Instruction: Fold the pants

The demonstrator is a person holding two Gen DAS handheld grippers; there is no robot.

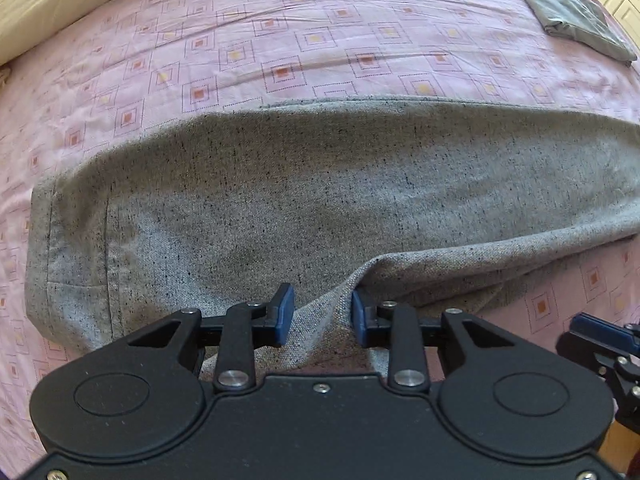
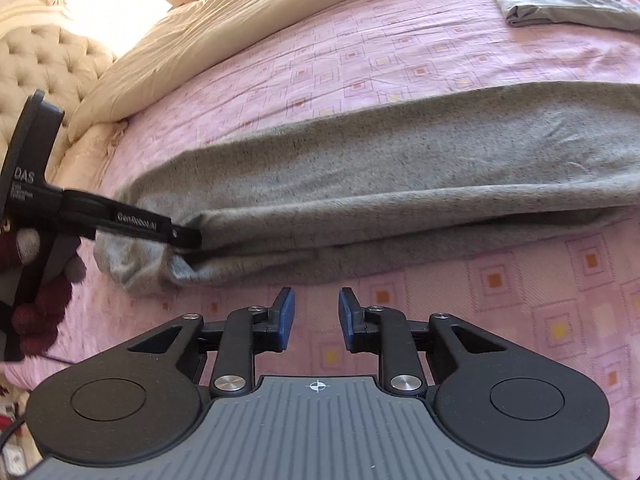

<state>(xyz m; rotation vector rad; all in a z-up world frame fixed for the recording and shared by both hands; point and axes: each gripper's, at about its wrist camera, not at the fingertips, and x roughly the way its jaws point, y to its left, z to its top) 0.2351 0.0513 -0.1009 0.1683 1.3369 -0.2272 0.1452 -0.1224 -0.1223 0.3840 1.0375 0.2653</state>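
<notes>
Grey speckled pants (image 1: 304,200) lie lengthwise across the pink bedspread, folded leg on leg; they also show in the right wrist view (image 2: 400,168). My left gripper (image 1: 323,314) is at the near edge of the pants close to the hem, its jaws apart with a raised ridge of grey cloth between the blue pads. In the right wrist view the left gripper (image 2: 188,240) reaches into the cloth edge. My right gripper (image 2: 317,316) is open and empty, above bare bedspread just short of the pants' near edge. It also shows in the left wrist view (image 1: 600,336).
A pink patterned bedspread (image 1: 320,40) covers the bed. A folded grey garment (image 1: 576,12) lies at the far right corner. Cream pillows (image 2: 200,40) and a tufted headboard (image 2: 48,60) are at the left.
</notes>
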